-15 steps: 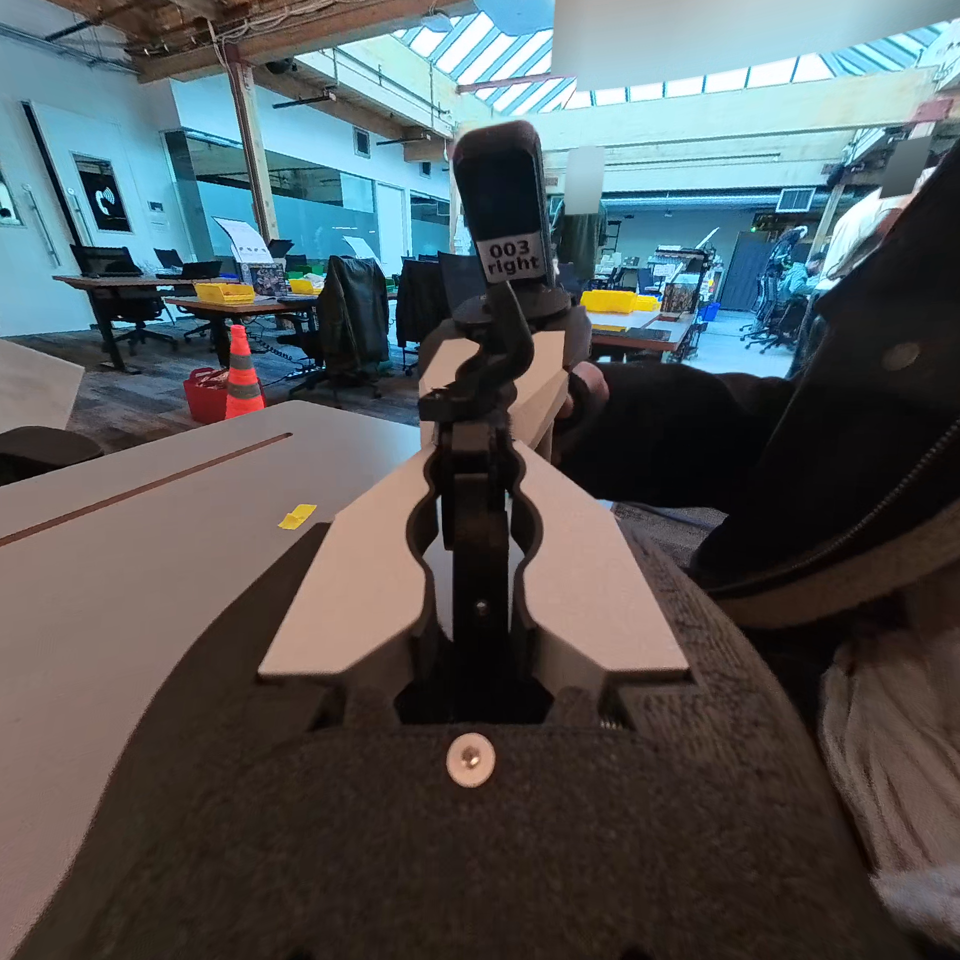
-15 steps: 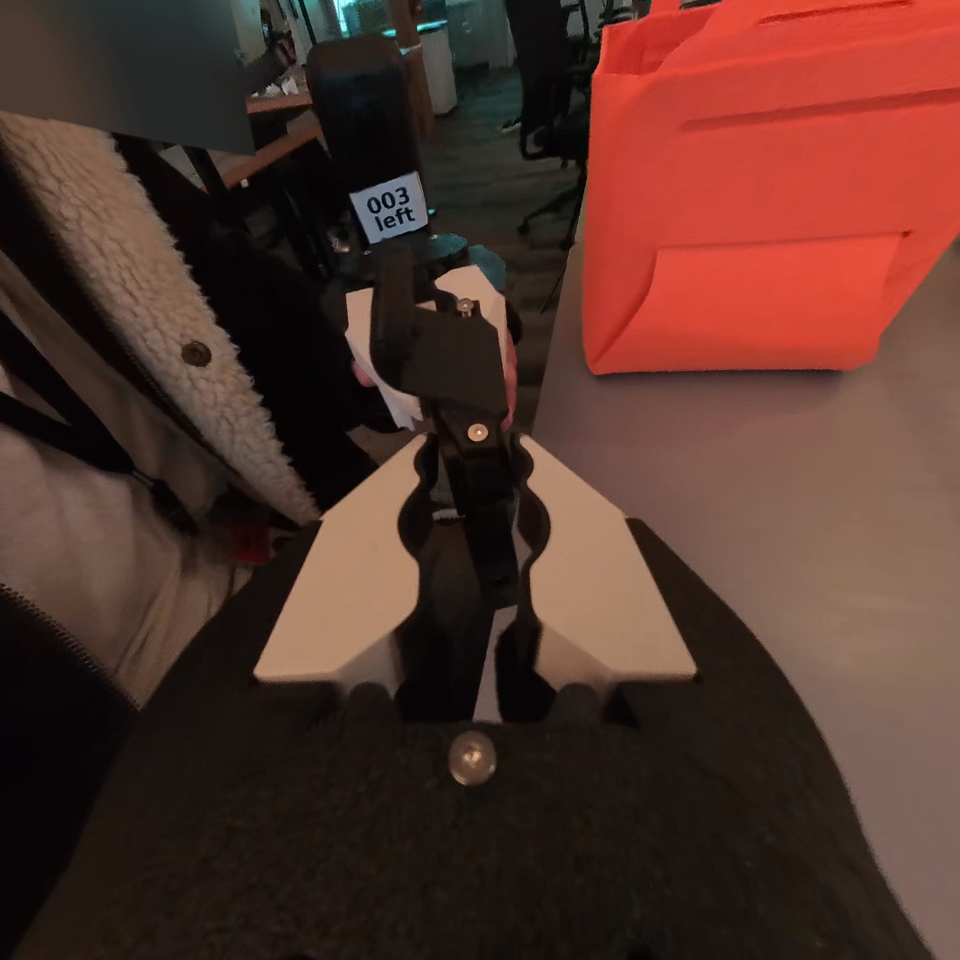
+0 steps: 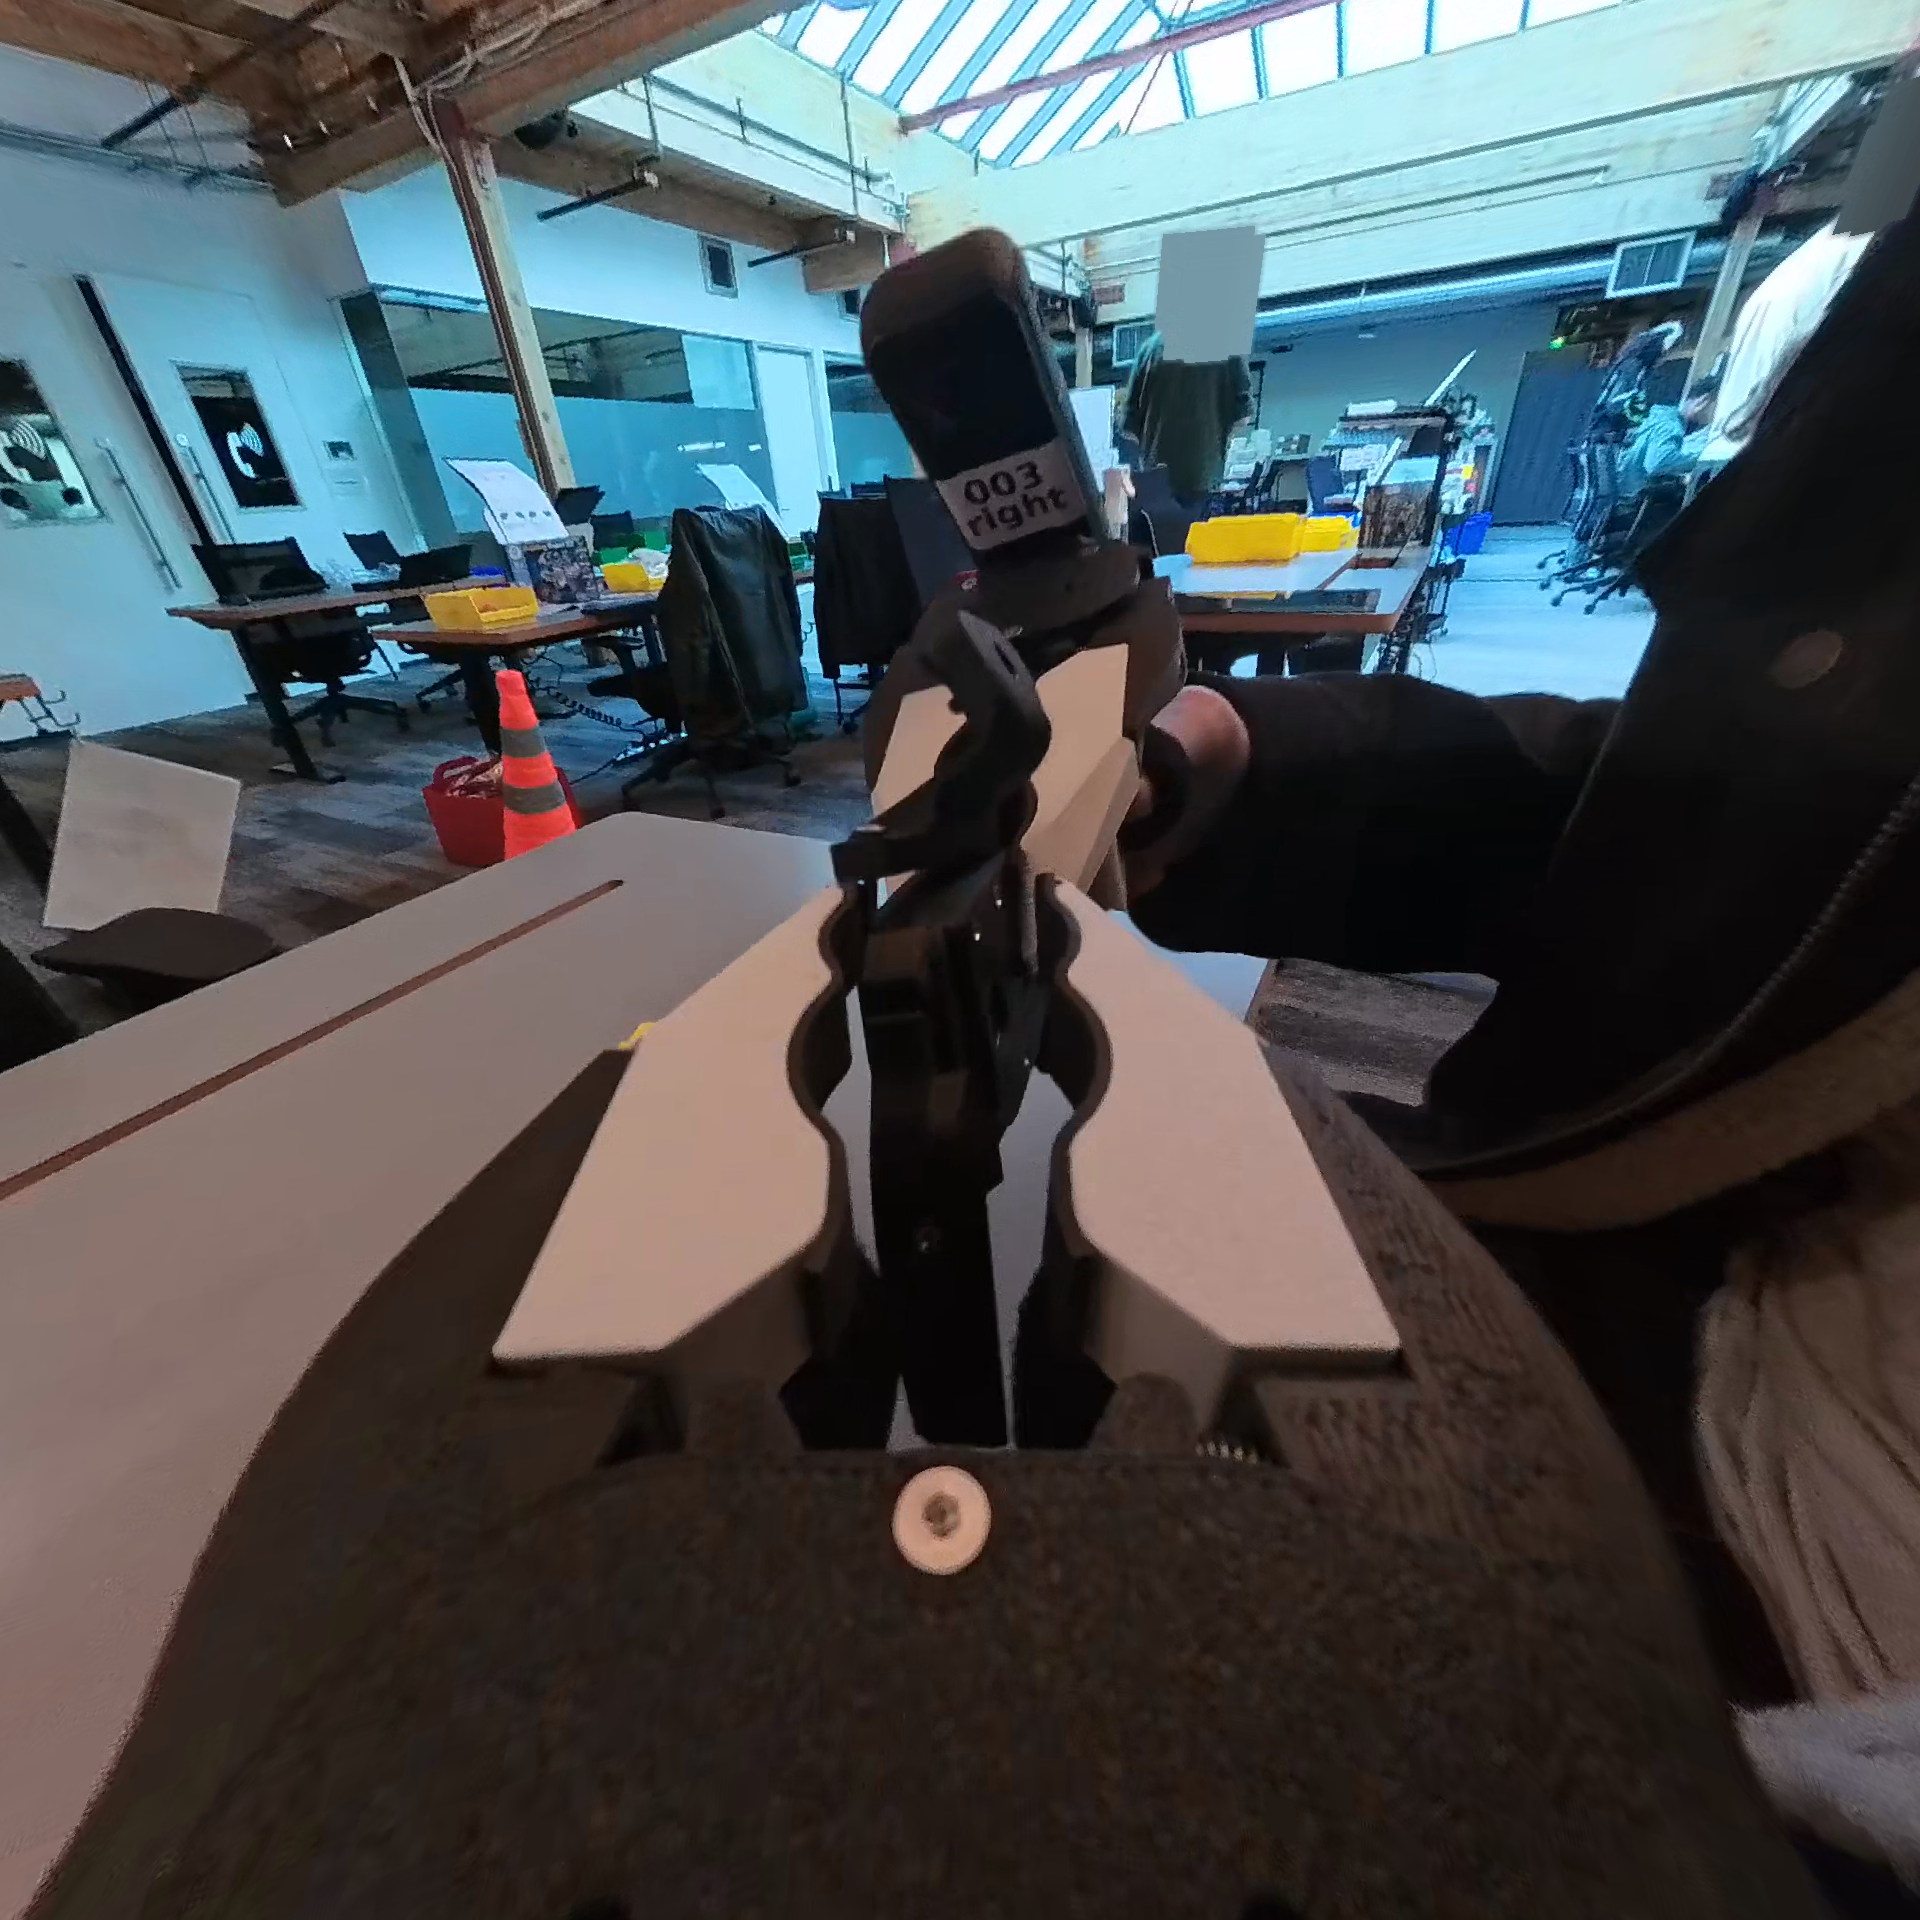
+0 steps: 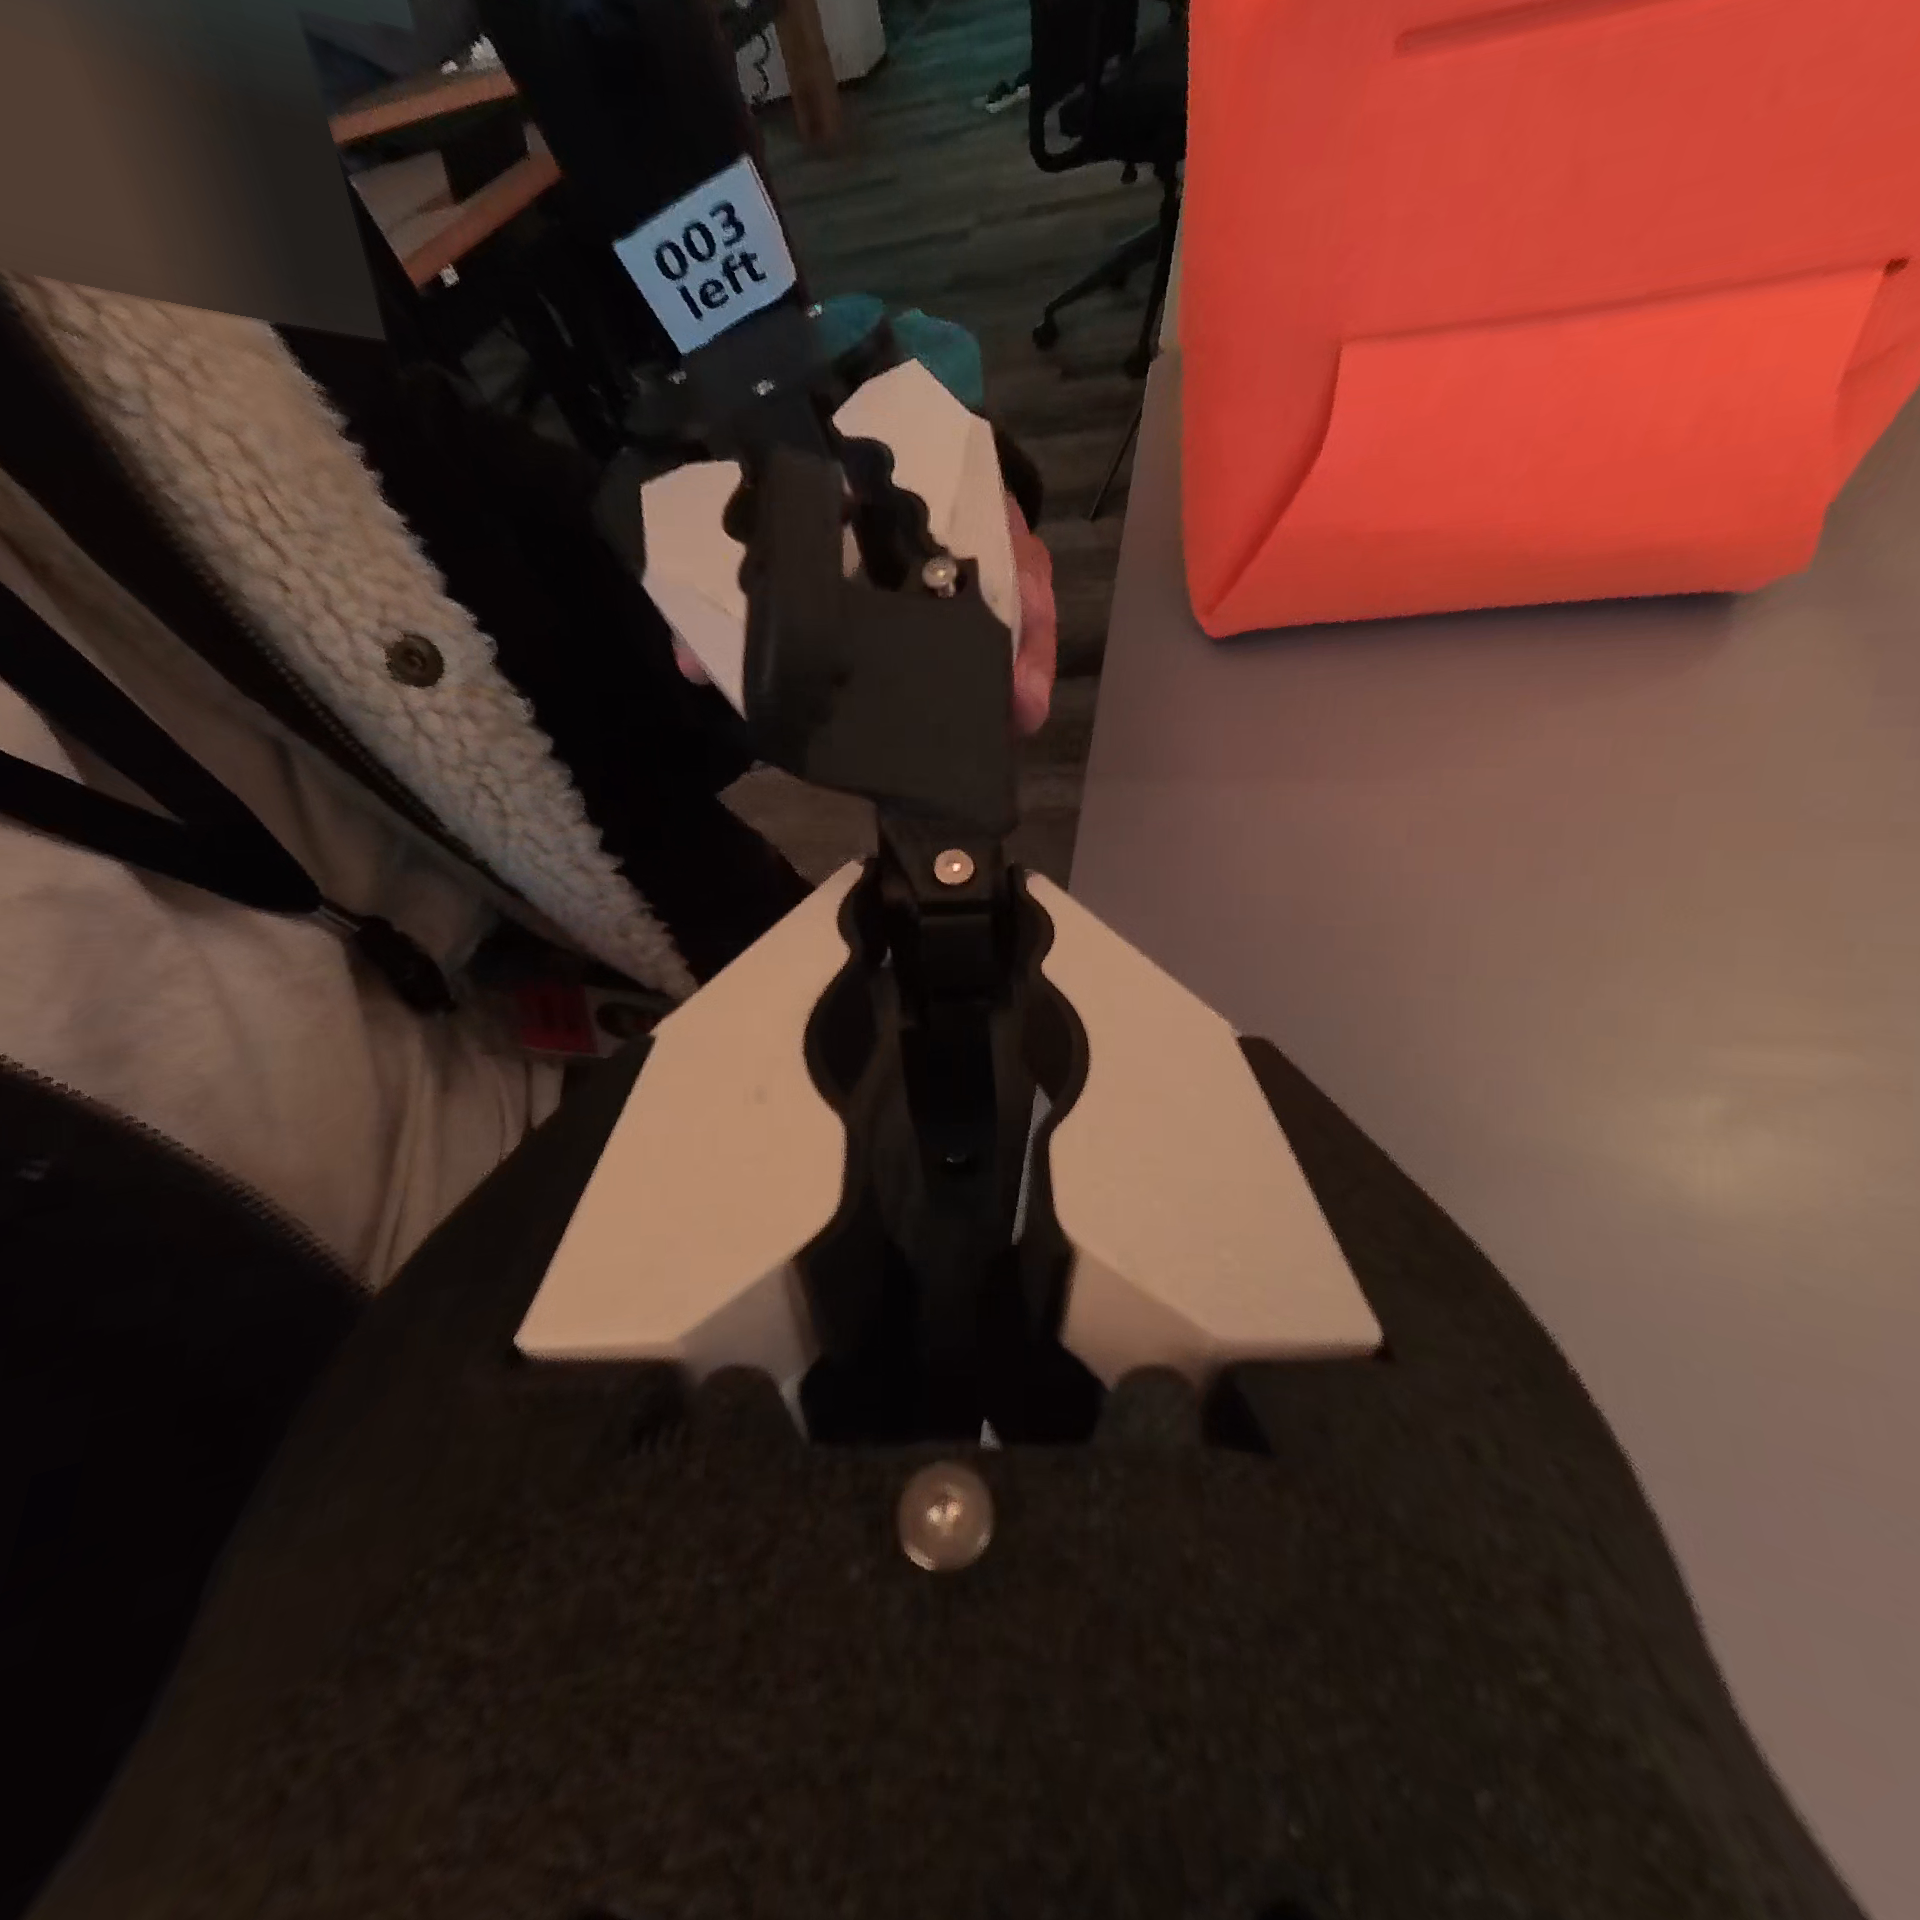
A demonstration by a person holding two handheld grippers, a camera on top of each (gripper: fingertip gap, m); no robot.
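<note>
My left gripper (image 3: 940,904) and my right gripper (image 4: 951,873) point at each other nose to nose beside a grey table (image 3: 260,1143). Both have white finger blocks and black fingers, and both look shut with nothing else between them. In the left wrist view the right gripper (image 3: 961,821) meets my tips, held by a hand (image 3: 1195,738) in a black sleeve. In the right wrist view the left gripper (image 4: 914,769) is rolled sideways against my tips. I cannot tell whether one clasps the other.
An orange fabric bag (image 4: 1558,312) stands on the table (image 4: 1455,935) to the right. A person's fleece-lined jacket (image 4: 343,582) is close on the left. Beyond the table stand a traffic cone (image 3: 525,769), a red bucket (image 3: 462,821), desks and chairs. The grippers are tip to tip, or close to it.
The two grippers have twisted a little against each other. The right gripper leans left in the left wrist view, and the left gripper has rolled and sits higher in the right wrist view.
</note>
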